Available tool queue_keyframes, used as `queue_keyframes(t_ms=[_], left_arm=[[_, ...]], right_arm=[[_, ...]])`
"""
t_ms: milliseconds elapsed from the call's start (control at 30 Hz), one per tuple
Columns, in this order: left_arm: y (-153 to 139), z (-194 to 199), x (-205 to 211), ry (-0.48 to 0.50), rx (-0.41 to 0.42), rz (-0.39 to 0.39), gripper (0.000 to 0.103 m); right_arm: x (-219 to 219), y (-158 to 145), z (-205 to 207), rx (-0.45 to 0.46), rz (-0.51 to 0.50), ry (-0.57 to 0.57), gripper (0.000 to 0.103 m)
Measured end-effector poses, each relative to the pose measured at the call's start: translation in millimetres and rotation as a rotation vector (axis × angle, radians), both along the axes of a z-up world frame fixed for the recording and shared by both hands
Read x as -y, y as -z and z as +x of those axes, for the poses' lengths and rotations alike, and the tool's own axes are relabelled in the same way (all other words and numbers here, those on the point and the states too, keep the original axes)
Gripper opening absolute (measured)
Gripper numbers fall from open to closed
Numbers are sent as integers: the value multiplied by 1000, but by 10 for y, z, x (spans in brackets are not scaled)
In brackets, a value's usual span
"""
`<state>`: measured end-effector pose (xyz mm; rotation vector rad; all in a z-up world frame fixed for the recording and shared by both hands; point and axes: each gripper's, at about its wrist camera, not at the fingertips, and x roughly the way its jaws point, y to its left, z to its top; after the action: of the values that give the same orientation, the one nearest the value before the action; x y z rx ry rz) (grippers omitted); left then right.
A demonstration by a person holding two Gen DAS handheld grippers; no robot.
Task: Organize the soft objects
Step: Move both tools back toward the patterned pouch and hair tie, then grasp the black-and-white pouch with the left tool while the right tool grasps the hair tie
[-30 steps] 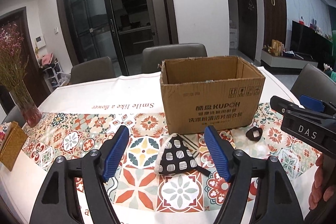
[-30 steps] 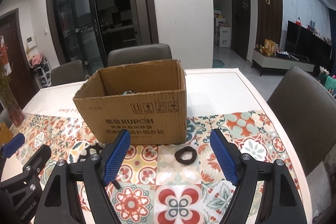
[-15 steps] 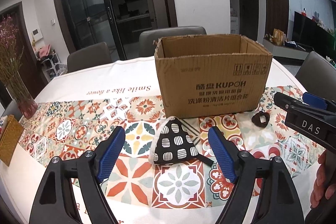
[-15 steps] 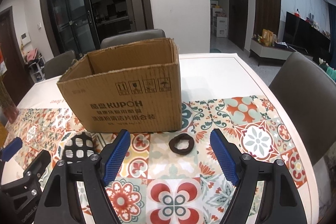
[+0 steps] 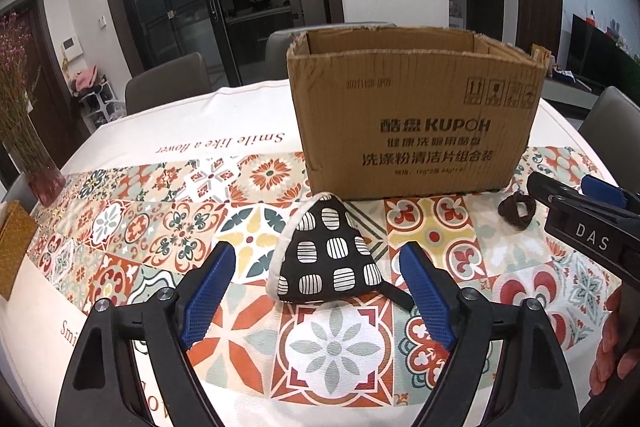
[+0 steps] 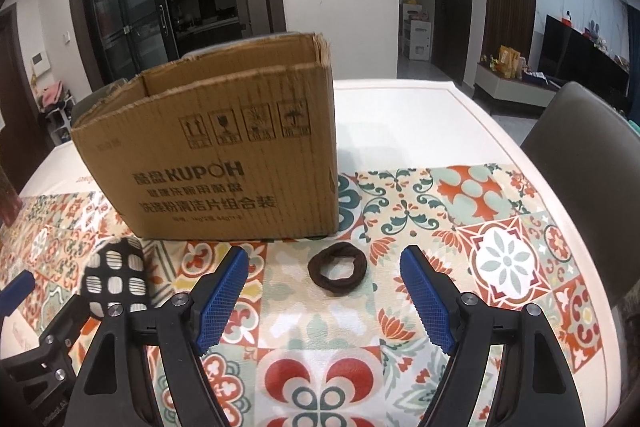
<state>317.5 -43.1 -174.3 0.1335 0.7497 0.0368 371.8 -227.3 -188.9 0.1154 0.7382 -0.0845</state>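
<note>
A black soft triangular pouch with white barred patches (image 5: 326, 259) lies on the tiled tablecloth in front of an open cardboard box (image 5: 416, 119). My left gripper (image 5: 318, 291) is open, its blue pads on either side of the pouch, just short of it. A dark brown hair scrunchie (image 6: 337, 268) lies right of the pouch, near the box's front right corner. My right gripper (image 6: 326, 293) is open, with the scrunchie just beyond its fingertips. The scrunchie (image 5: 517, 211) and the right gripper also show in the left wrist view; the pouch (image 6: 114, 273) shows in the right wrist view.
A vase of dried flowers (image 5: 24, 131) stands at the table's far left, with a yellow woven item (image 5: 14, 255) near it. Chairs (image 5: 168, 83) ring the table, one at the right (image 6: 592, 155). The box (image 6: 224, 155) stands upright close behind both objects.
Both grippers have come lower and closer to the table. The pouch now sits between the left pads and the scrunchie nearer the right fingertips. Both stay open.
</note>
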Motion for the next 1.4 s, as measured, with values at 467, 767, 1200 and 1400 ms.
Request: queue_keyframes(t_ms=[467,767,1200,1400], left_arm=[[300,267,34,-30,-62,29,84],[419,395,66,-24,-92,52,84],[586,496,53,-30,-146,52,80],[607,497,38,-24,-145,33,70]], right_arm=[[47,314,285,-67,-11,9,79],[75,443,436,-99,-20,11,79],[115,538,528,-119,-26,10,78],[131,593,580,-139,-24,8,46]])
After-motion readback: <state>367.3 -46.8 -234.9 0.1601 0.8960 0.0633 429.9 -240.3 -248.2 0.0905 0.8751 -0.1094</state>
